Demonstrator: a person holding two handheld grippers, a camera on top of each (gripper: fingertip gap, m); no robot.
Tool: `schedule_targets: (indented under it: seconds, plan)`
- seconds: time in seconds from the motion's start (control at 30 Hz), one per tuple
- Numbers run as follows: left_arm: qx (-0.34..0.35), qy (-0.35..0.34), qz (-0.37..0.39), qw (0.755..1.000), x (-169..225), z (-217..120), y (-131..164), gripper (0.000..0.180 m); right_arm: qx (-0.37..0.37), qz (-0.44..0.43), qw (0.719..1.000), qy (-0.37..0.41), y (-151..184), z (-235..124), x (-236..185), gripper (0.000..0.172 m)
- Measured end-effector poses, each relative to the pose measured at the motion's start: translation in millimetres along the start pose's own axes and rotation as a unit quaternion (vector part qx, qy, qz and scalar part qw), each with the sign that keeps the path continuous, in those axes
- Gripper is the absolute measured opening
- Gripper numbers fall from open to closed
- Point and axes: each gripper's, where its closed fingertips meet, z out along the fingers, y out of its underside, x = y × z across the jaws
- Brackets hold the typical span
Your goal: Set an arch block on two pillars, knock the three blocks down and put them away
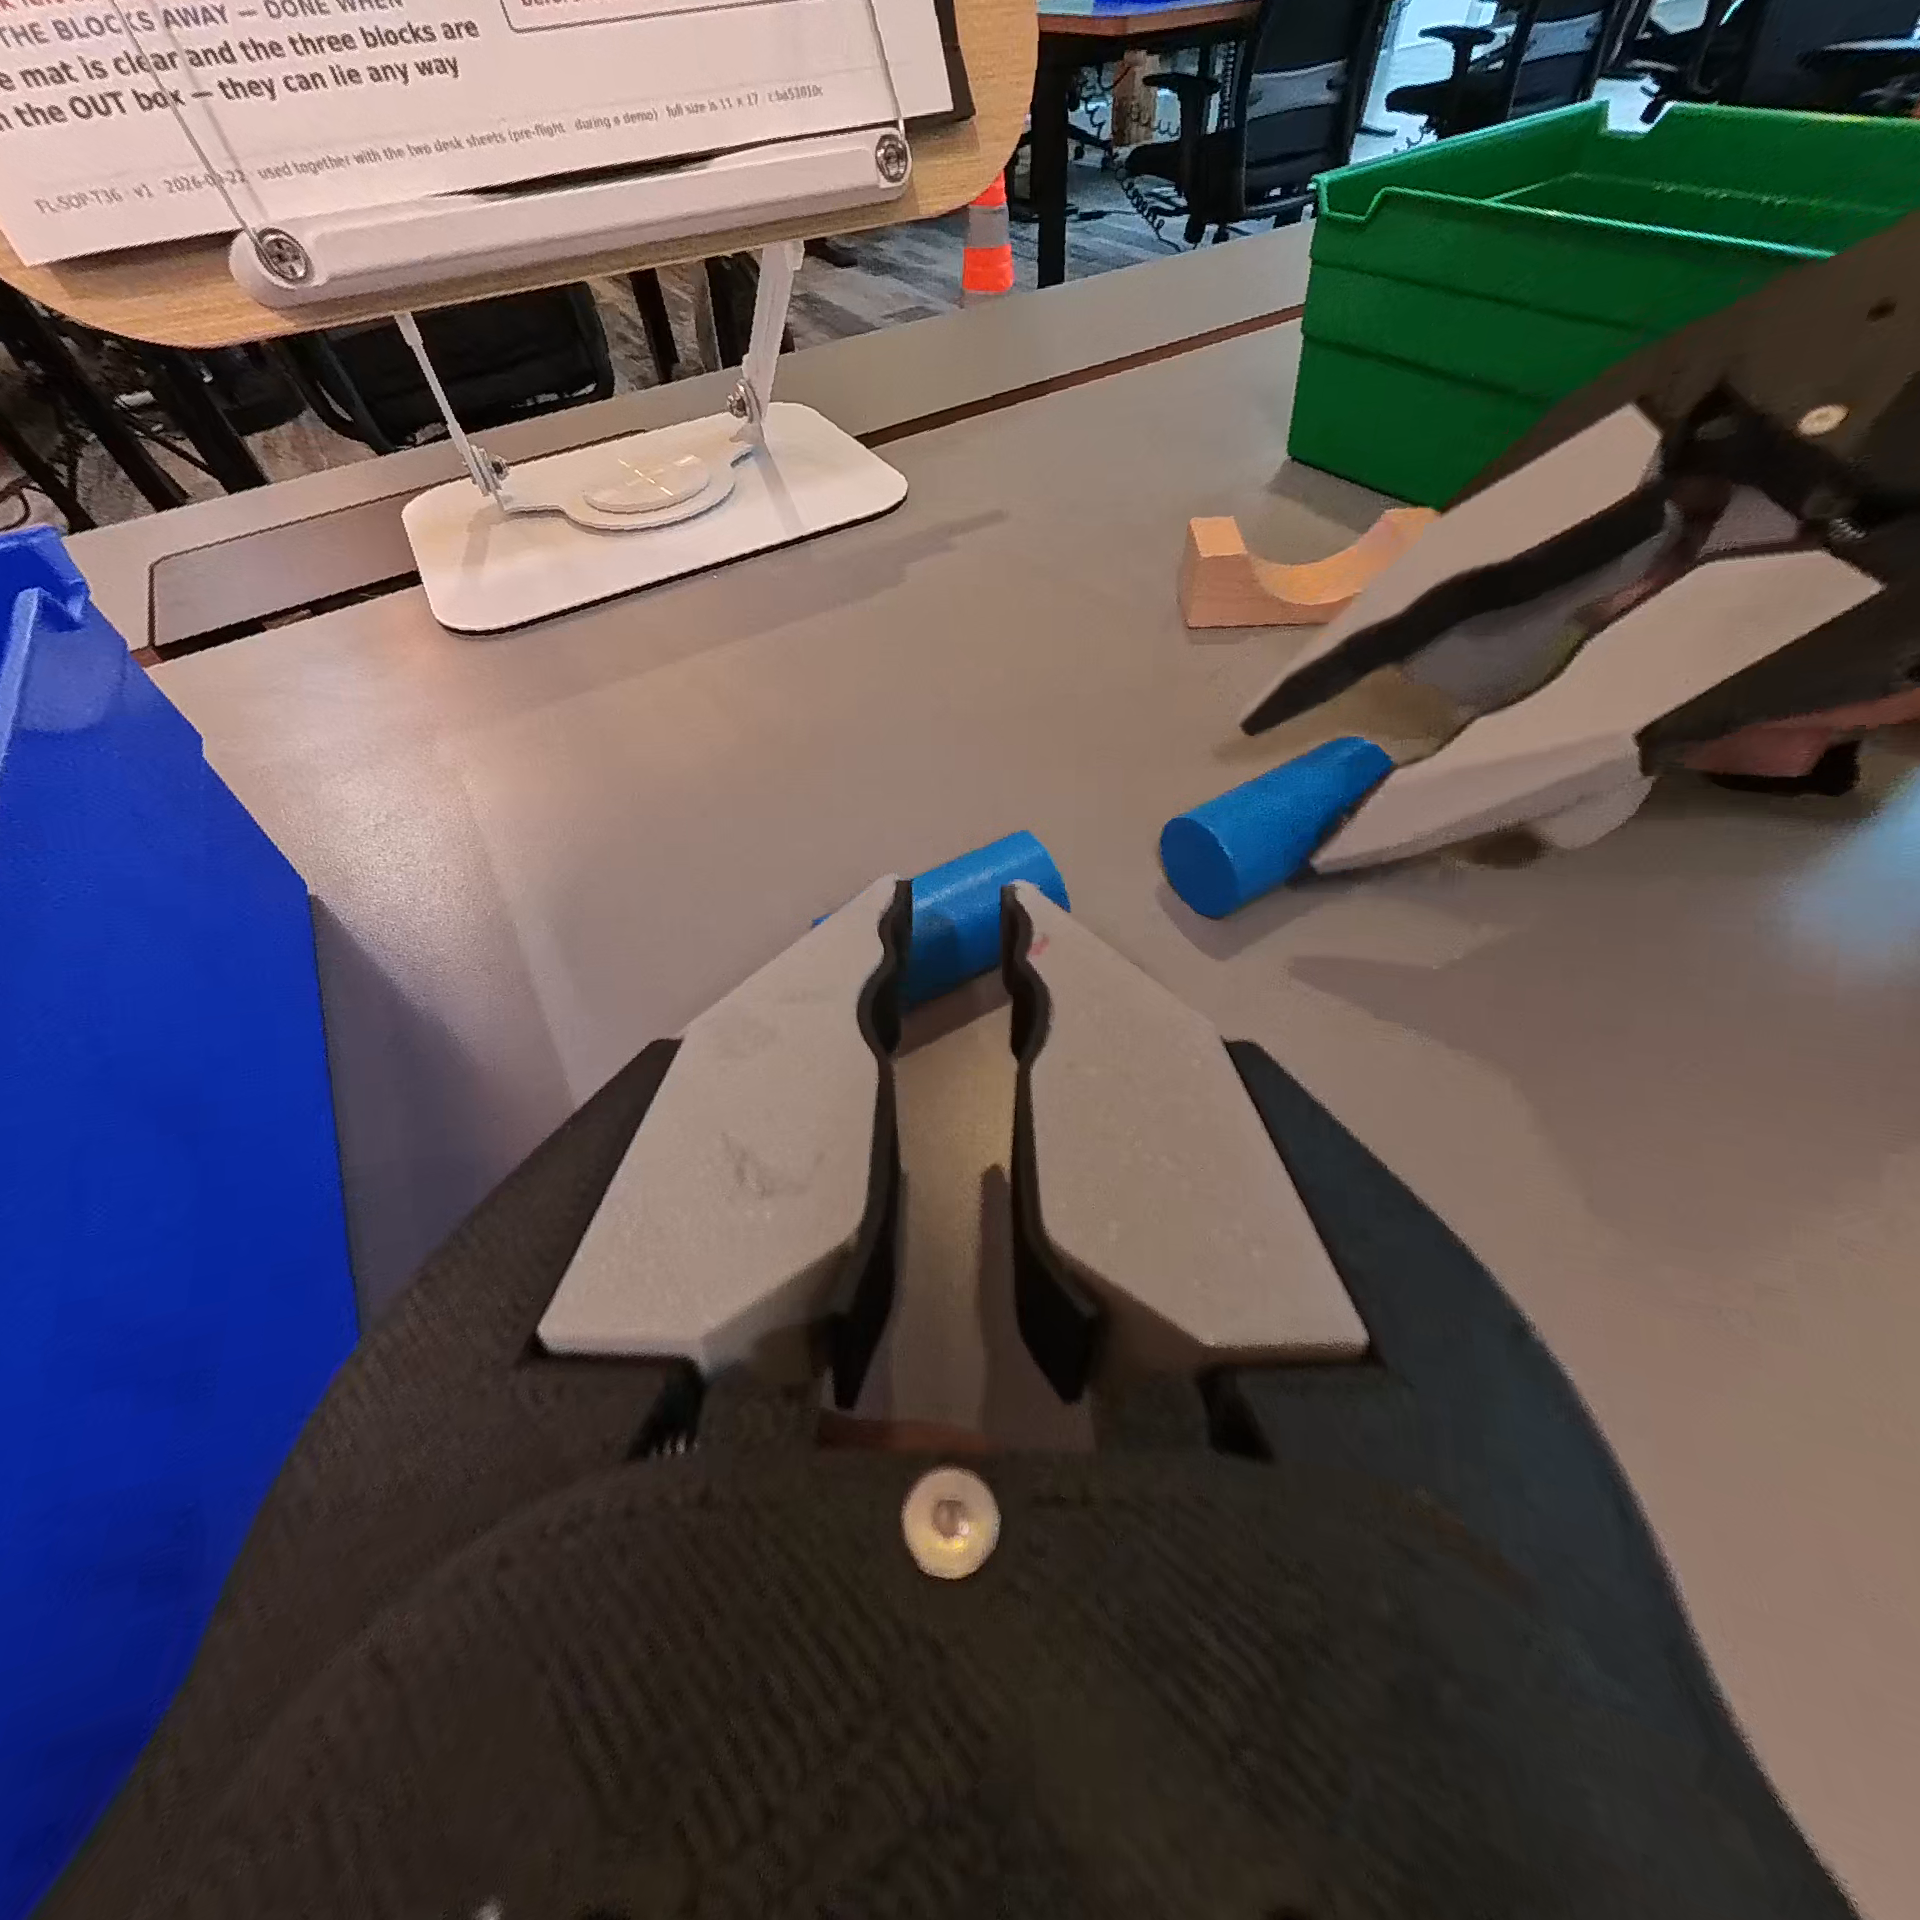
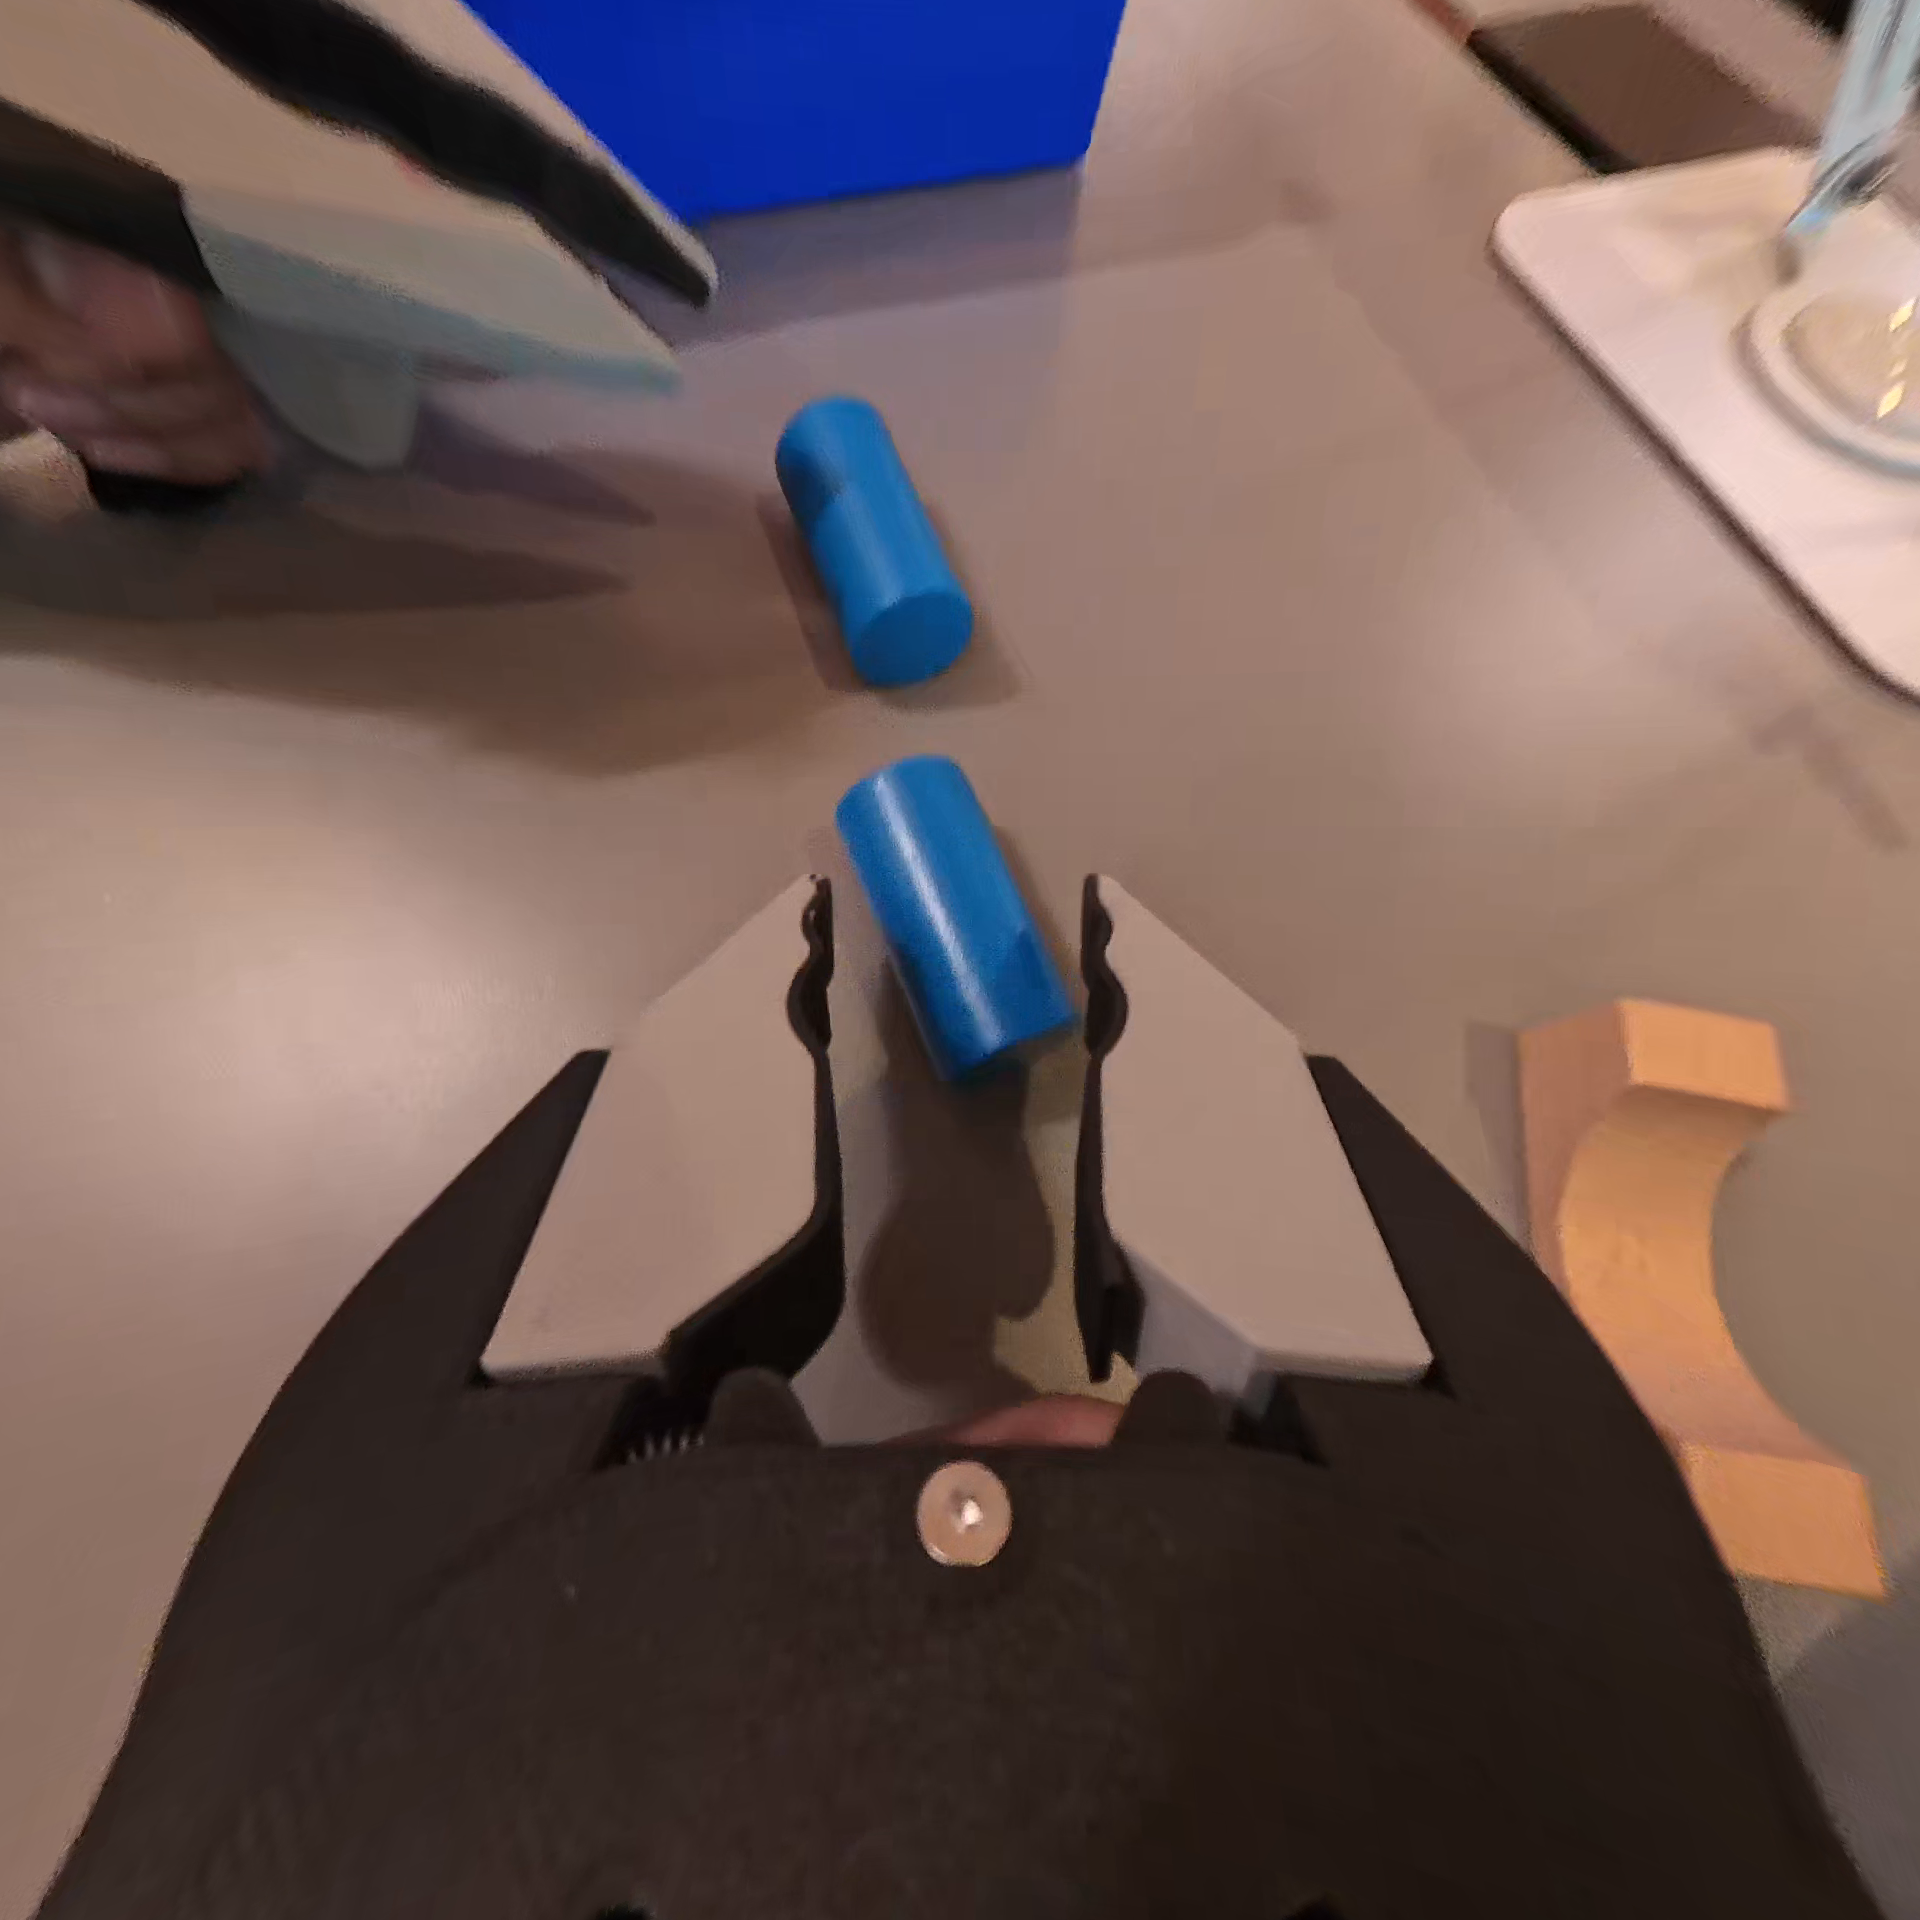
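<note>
All three blocks lie toppled on the bench (image 2: 1299, 644), ready for stowing; the right hand-held gripper (image 2: 951, 940) straddles one blue cylinder (image 2: 951, 914), jaws open, unclamped; the left hand-held gripper (image 1: 956, 925), narrowly parted and holding nothing, hovers short of the other cylinder (image 2: 868, 540); the wooden arch block (image 2: 1662, 1288) rests aside.

Grey table (image 1: 727, 748) under two toppled blue cylinders (image 2: 873, 540) (image 2: 951, 914), wooden arch (image 2: 1642, 1299), green bin (image 1: 1455, 343), blue bin (image 1: 135, 987), white stand (image 1: 655, 520).

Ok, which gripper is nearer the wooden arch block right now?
Right. The right gripper sits just beside the wooden arch block, which lies off its right finger. The left gripper is farther away, past both blue cylinders.
</note>
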Motion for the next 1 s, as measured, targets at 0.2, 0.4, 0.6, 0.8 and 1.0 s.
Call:
schedule_targets:
  seconds: [0.2, 0.4, 0.6, 0.8, 1.0]
  plan:
    - [-0.001, 0.000, 0.000, 1.000, 0, 0, 0, 0.015, -0.042, -0.017, 0.999, -0.013, 16, 13, -3, 0.030]
    - [-0.003, 0.002, 0.003, 1.000, 1, 1, 1, 0.015, -0.043, -0.051, 0.997, 0.036, 12, 12, 4, 0.030]
    - [-0.003, 0.003, 0.006, 1.000, 2, 1, 1, 0.015, -0.036, -0.102, 0.984, 0.142, -1, 4, 24, 0.030]
    - [-0.003, 0.003, 0.007, 1.000, 2, 1, 1, 0.015, -0.095, -0.222, 0.910, 0.336, -10, -10, 57, 0.030]
    - [-0.002, 0.003, 0.006, 1.000, 2, 0, 0, 0.015, -0.118, -0.271, 0.869, 0.397, -19, -13, 61, 0.030]
